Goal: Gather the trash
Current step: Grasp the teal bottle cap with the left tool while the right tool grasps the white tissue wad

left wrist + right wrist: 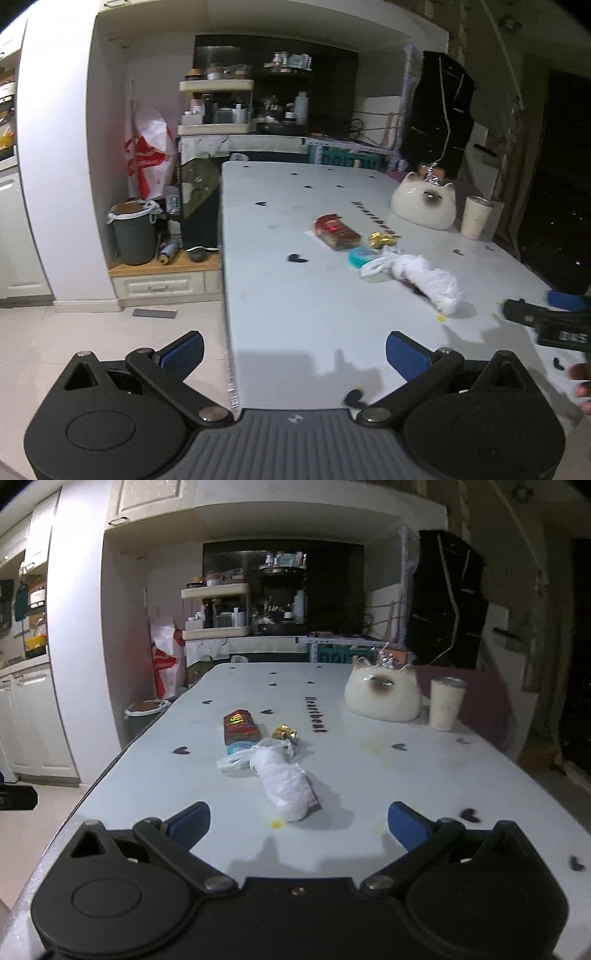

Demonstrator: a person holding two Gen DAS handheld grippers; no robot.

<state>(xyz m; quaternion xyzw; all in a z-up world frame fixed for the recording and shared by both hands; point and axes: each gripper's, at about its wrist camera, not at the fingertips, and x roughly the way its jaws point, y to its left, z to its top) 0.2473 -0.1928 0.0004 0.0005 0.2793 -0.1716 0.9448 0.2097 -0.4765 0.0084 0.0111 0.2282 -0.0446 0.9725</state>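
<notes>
On the white table (pixel 369 782) printed with small dark hearts, four pieces of trash lie in a loose cluster near the middle, a little toward its left edge. One is a crumpled white plastic bag (pixel 284 779), the nearest to both grippers; its long axis runs from the near edge toward the far edge, with its knotted handles (pixel 236 760) at the far end, pointing left. One small light-blue packet (pixel 361 256) lies touching the bag's far end, partly hidden under the handles. One red and dark foil snack wrapper (pixel 240 728) lies just beyond the packet, its long axis also running near to far. One crumpled gold foil wrapper (pixel 284 733) sits just beside the red wrapper, on its right.

Toward the far right corner stand one cream ceramic cat-head ornament (pixel 384 698) and one pale tumbler (pixel 445 703), close beside each other and well apart from the trash.

One grey bin lined with a white bag (pixel 133 232) stands on a low wooden ledge beyond the table's left edge.

Both tools are empty, blue pads spread wide: the left gripper (pixel 293 352) hangs over the near left corner, and the right gripper (pixel 299 825) hangs over the near edge, aimed along the bag.
</notes>
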